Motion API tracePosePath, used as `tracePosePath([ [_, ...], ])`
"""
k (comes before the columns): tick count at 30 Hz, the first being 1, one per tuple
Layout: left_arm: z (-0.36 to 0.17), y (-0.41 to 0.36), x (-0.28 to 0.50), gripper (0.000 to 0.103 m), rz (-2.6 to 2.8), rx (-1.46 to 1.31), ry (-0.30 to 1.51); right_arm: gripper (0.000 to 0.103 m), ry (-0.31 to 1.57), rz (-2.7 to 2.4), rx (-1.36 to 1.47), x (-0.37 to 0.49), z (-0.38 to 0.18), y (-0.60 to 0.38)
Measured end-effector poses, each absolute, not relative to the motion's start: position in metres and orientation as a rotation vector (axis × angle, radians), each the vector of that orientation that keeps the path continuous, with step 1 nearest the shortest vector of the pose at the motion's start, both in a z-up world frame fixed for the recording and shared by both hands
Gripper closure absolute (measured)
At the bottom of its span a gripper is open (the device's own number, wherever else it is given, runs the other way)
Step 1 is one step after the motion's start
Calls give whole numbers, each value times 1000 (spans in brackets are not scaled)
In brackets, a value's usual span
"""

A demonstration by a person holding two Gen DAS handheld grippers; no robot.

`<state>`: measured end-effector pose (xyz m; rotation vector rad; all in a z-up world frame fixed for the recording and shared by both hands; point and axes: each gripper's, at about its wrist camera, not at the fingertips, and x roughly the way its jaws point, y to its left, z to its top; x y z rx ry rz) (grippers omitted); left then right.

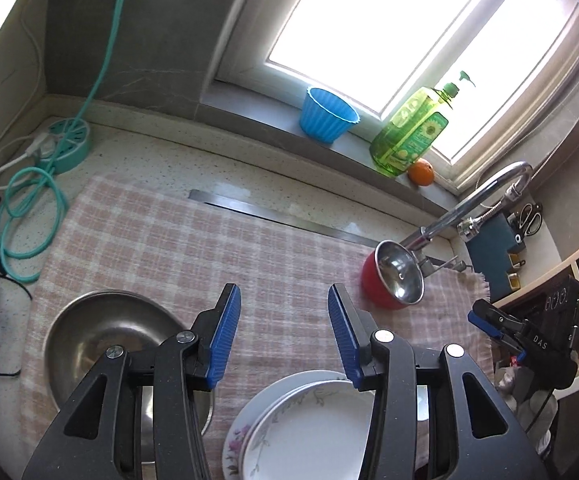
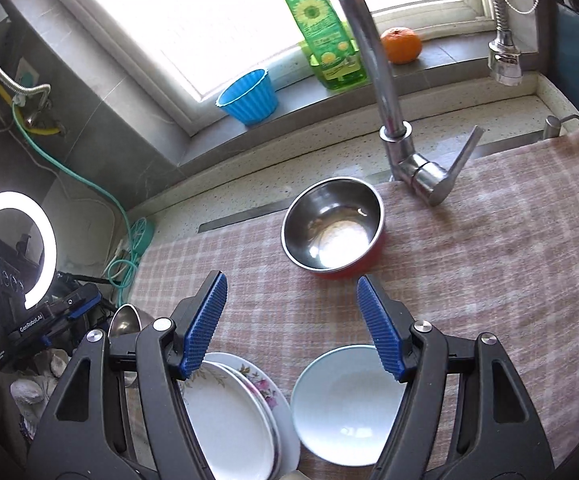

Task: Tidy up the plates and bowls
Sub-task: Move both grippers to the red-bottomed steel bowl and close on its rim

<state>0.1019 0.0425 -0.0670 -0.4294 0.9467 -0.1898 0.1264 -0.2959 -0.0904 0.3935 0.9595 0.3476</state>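
White bowl (image 2: pixel 347 402) below right gripper (image 2: pixel 292 330)

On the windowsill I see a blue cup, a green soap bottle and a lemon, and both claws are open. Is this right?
Not quite: the fruit beside the soap bottle is an orange, not a lemon, as the right wrist view shows. The blue cup and both open claws, left claw and right claw, are right.

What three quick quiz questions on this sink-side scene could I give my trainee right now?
1. True or false: the right gripper holds the white bowl.
2. The red bowl stands nearest: A) faucet B) blue cup C) power strip.
3. How many plates are in the plate stack?

Key: 1. False, its fingers are open and empty. 2. A. 3. At least two; the exact count is unclear.
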Motion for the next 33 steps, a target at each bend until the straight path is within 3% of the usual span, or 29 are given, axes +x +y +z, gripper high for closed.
tracePosePath([
  [11,-92,-44,154,59,-332,-411,1039,33,1005,316,515,158,-122,-348],
  [13,-102,-55,164,59,-344,-418,1067,39,1018,321,522,165,-129,-349],
  [23,-145,-98,204,59,-354,-455,1179,49,1085,375,517,196,-155,-341],
  [33,-161,-116,225,59,-330,-412,1228,68,1126,394,494,220,-171,-333],
])
